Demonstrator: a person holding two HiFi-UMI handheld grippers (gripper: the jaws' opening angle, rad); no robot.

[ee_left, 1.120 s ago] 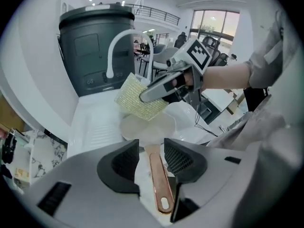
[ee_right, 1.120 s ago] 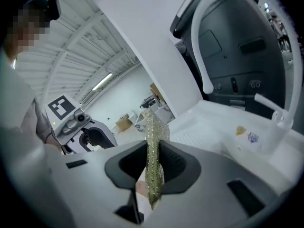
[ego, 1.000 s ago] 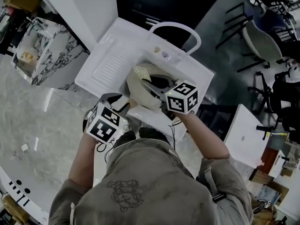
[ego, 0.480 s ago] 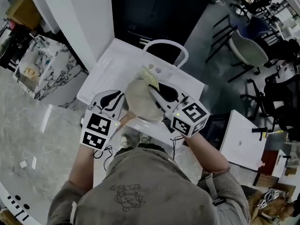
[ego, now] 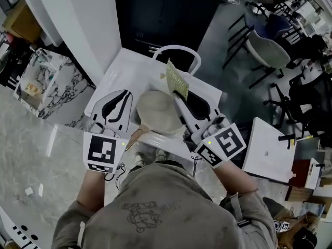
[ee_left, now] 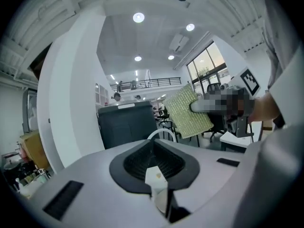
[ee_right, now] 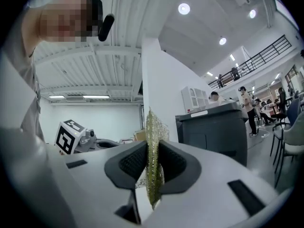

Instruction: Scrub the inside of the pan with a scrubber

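Sink (ego: 122,69), probably; scrubber (ee_right: 153,141) tight between fingers (ee_right: 176,164)

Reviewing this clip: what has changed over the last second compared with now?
The right tongs lifted the scrubber up out of the pan and still pinch it edge-on. The left tongs, open a second ago, have closed on nothing beside the pan. The pan stayed in the sink.

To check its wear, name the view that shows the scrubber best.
Left gripper view: the scrubber shows its broad face. Right gripper view has it edge-on between the jaws; head view shows it small.
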